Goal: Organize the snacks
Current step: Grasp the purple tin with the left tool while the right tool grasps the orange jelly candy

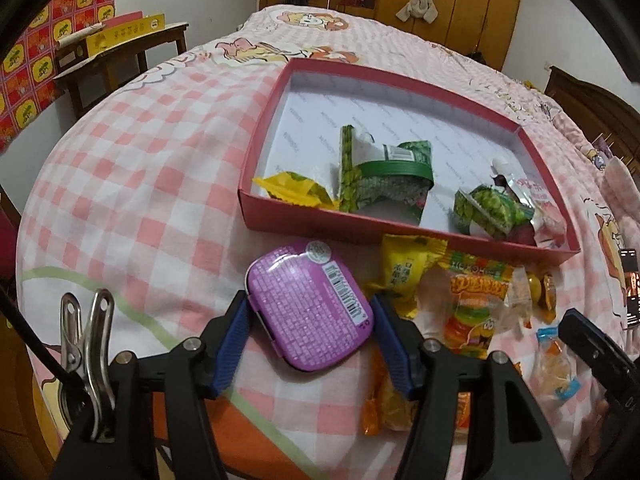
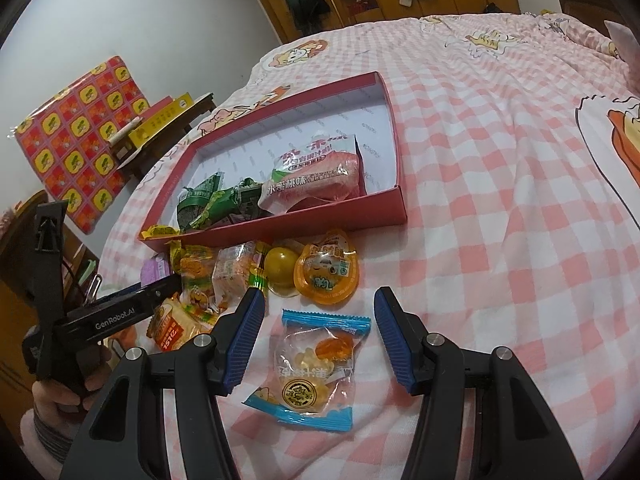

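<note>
**Purple tin between left pads, blue-edged candy bag between right pads**

Nearest the left wrist lens: left gripper [image 1: 310, 322], blue ribbed pads spread wide, flanking a rounded purple tin with white print and a barcode [image 1: 310, 306]. Both pads at or just beside the tin's edges; firm grip or mere contact, cannot tell. Tin lying on the pink-and-white checked bedsheet [image 1: 132, 184], just short of the shallow red cardboard box with a white floor [image 1: 262, 136]. Inside that box: a yellow crinkled wrapper [image 1: 294, 190], a tall green pouch [image 1: 384, 178], a smaller green packet [image 1: 490, 210], and a pink-and-white spouted pouch [image 2: 316, 172] at the box's right end.

Nearest the right wrist lens: right gripper [image 2: 320, 336], spread wide and holding nothing, pads well clear on both sides of a clear candy bag with blue serrated ends [image 2: 314, 368] lying flat between them. Beyond its fingertips, an orange jelly cup [image 2: 326, 276] and a yellow ball-shaped sweet [image 2: 282, 268], touching each other, near the box's front wall. To the left, a heap of clear and yellow gummy packets [image 2: 200, 284].
</note>
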Demonstrator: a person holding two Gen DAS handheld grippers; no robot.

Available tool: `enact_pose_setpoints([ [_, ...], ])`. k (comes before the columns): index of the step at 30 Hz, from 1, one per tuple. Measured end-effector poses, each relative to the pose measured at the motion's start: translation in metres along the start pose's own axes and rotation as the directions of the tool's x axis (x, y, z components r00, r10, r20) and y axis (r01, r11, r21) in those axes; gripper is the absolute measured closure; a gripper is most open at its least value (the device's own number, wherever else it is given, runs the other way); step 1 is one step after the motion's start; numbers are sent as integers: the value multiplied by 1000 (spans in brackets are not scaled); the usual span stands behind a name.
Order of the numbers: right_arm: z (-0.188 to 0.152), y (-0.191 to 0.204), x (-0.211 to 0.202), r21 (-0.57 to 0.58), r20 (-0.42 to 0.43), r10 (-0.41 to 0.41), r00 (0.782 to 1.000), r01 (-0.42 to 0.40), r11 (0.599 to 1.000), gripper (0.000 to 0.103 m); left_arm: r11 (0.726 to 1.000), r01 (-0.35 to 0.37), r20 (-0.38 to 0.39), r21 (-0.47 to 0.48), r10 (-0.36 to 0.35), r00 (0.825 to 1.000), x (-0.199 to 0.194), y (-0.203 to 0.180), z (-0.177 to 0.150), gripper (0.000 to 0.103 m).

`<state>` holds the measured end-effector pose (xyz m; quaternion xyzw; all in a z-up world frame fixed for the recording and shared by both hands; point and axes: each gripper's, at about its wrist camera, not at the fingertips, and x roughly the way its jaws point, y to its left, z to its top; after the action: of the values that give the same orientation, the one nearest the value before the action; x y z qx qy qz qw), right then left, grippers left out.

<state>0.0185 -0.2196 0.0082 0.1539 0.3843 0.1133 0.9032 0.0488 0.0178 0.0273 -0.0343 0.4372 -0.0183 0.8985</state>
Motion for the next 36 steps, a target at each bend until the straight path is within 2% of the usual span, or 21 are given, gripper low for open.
enact_pose_setpoints([
  [4, -1, 0, 1, -1, -4, -3, 1000, 3, 1000, 44, 1000, -14, 14, 1, 14, 1000, -2, 2, -3, 41],
  [17, 20, 4, 17, 1, -22, -30, 999, 30, 1000, 45, 1000, 19, 40, 9, -20, 999, -2, 9, -9, 41],
  [19, 20, 3, 24, 7, -38, -36, 999, 36, 999, 50, 1000, 21, 42, 9, -22, 999, -2, 9, -10, 41],
  [26, 17, -7, 29, 38, -32, -26, 999, 27, 999, 58, 1000, 12, 56, 20, -13, 998, 0, 7, -12, 41],
  [28, 16, -10, 29, 45, -28, -42, 999, 44, 998, 69, 1000, 16, 56, 18, -17, 998, 0, 7, -12, 41],
  [30, 15, -12, 30, 50, -26, -54, 998, 56, 997, 74, 1000, 20, 57, 16, -21, 998, 0, 7, -12, 41],
  [36, 13, -12, 27, 47, -17, -65, 998, 66, 997, 79, 999, 35, 58, 9, -36, 998, -3, 10, -12, 41],
])
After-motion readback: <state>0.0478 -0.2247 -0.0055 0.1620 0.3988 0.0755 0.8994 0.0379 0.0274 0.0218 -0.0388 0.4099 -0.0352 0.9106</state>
